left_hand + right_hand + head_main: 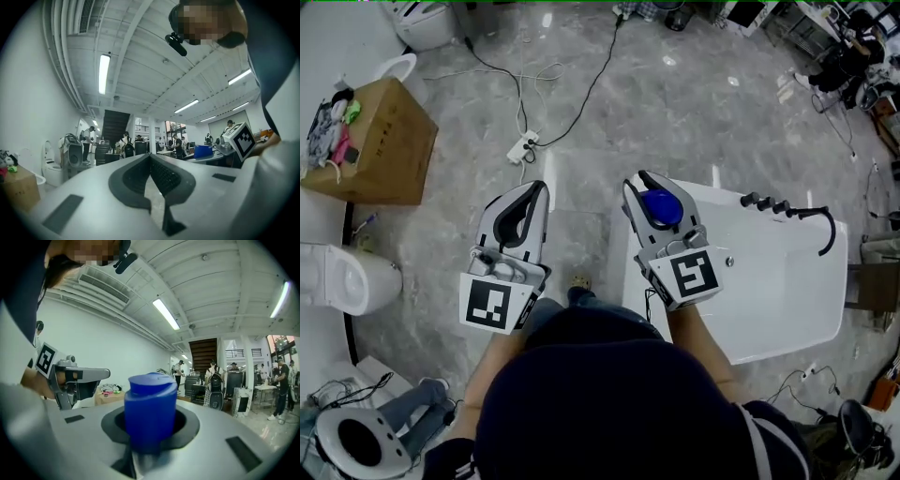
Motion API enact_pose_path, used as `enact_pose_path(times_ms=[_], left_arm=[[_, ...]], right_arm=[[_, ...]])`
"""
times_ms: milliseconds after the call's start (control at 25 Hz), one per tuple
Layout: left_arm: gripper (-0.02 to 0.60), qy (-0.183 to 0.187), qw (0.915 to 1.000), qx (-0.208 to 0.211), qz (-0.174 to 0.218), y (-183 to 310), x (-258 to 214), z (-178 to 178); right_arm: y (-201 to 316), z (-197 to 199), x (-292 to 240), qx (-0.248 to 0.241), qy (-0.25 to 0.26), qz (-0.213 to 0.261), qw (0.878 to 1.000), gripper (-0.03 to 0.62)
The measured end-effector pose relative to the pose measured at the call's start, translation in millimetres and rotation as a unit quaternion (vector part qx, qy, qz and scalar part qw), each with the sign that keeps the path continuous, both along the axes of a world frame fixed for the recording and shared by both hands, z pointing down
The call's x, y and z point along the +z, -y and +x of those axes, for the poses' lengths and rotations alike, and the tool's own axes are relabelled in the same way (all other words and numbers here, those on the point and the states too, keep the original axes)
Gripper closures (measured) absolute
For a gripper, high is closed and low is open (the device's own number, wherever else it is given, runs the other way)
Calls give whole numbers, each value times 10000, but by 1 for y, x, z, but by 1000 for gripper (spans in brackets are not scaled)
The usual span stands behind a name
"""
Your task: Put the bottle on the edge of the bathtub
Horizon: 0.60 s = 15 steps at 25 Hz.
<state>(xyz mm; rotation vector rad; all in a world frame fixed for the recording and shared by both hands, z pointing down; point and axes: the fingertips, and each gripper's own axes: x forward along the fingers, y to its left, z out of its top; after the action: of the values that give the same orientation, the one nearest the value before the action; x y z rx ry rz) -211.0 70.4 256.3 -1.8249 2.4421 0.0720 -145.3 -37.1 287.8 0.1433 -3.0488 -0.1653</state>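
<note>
The bottle (151, 411) shows only its blue cap end, which stands up between the jaws of the right tongs (652, 193). The jaws are partly closed and clamped on it. It is carried in the air above the near left corner of the white bathtub (773, 281), not yet on the edge. It looks like smooth, rigid plastic, probably light, so it could slip or twist under a loose squeeze. The hold around the cap seems sound, though I'd judge it needs to be set down upright on the flat rim. No label, brand or writing can be read on it, and the body is hidden below the jaws. The left tongs (151, 176), to the left over the grey floor, have their tips together on nothing. Far left, a cardboard box (380, 141) carries reddish print too small to read.
</note>
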Motion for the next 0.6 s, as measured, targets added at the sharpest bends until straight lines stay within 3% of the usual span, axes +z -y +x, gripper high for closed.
enact_pose_path(times_ms=[160,360,480,600], left_arm=[[558,-89,9988,461,-166,40,10,-7],[558,-242,9919,1189,-380,103,25,-6],[558,-343,9812,1831,-508,146,39,-1],[558,-472,9618,2620,-643,200,55,12]], right_arm=[[31,11,2,423,5,-18,9991,485],[79,46,15,1287,-94,-107,9916,485],[101,59,30,1780,-282,-118,9836,485],[127,71,46,2389,-444,-235,9697,485]])
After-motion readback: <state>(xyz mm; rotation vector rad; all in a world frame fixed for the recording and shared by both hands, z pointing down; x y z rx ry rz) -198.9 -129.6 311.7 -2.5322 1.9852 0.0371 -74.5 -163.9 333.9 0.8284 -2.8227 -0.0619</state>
